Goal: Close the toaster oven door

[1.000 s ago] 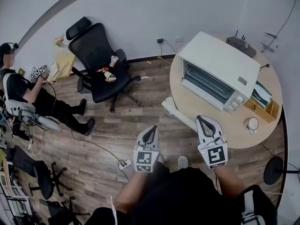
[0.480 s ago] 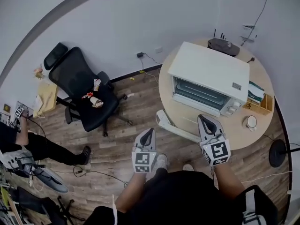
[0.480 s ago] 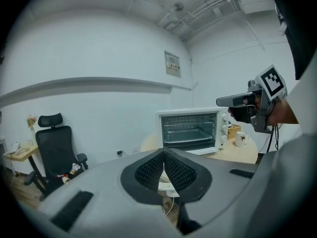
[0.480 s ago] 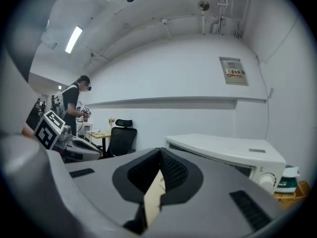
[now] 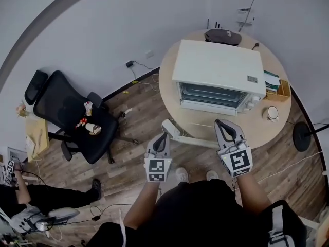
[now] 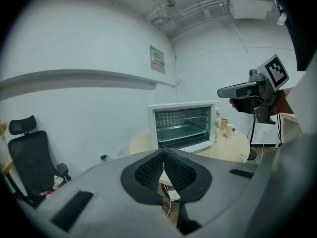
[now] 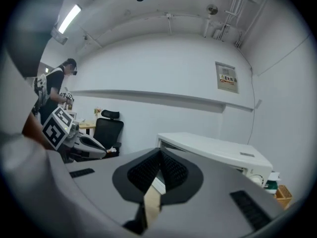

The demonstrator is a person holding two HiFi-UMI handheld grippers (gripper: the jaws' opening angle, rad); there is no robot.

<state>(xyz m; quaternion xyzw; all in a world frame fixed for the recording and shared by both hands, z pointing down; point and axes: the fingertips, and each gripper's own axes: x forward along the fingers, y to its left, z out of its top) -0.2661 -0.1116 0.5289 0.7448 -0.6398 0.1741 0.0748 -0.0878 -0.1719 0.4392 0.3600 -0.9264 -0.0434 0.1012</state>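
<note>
Head view: both grippers are hovering short of the round table (image 5: 169,89), where the toaster oven (image 5: 216,68) is sitting with its door (image 5: 205,107) hanging open.
The door is lying folded down at the oven's front, facing the person. The left gripper (image 5: 162,140) and right gripper (image 5: 224,130) are each pressing their jaws together on nothing, both pointing toward the oven and apart from it. A mug (image 5: 271,112) is standing just right of the oven, and a black office chair (image 5: 67,115) is standing on the floor at the left.
</note>
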